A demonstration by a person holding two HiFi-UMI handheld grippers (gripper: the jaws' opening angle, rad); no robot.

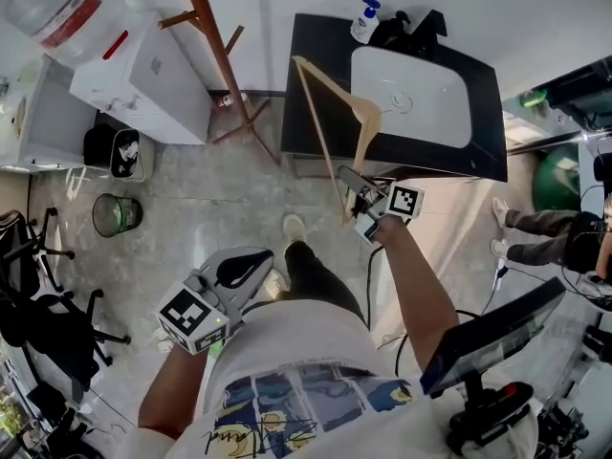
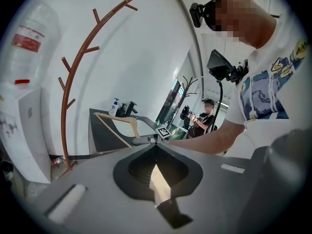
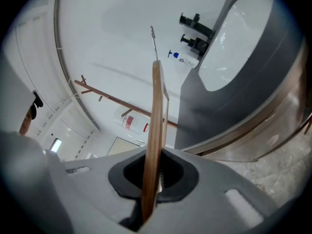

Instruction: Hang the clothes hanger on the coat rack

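Note:
A light wooden clothes hanger (image 1: 330, 113) hangs in the air in front of the black vanity, its metal hook pointing away from me. My right gripper (image 1: 359, 199) is shut on its lower end; in the right gripper view the hanger (image 3: 156, 126) runs edge-on straight up between the closed jaws of that gripper (image 3: 157, 155). The brown coat rack (image 1: 215, 46) with short side pegs stands to the left of the vanity, apart from the hanger. My left gripper (image 1: 229, 275) is held low near my body, shut and empty. The left gripper view shows the rack (image 2: 73, 82) and the hanger (image 2: 117, 126).
A black vanity (image 1: 316, 55) with a white basin and a soap bottle (image 1: 364, 22) stands ahead. A water dispenser (image 1: 143, 75) is left of the rack, with a wire bin (image 1: 117, 214) and office chairs (image 1: 38, 304) nearby. A monitor (image 1: 488, 333) and a seated person (image 1: 545, 232) are on the right.

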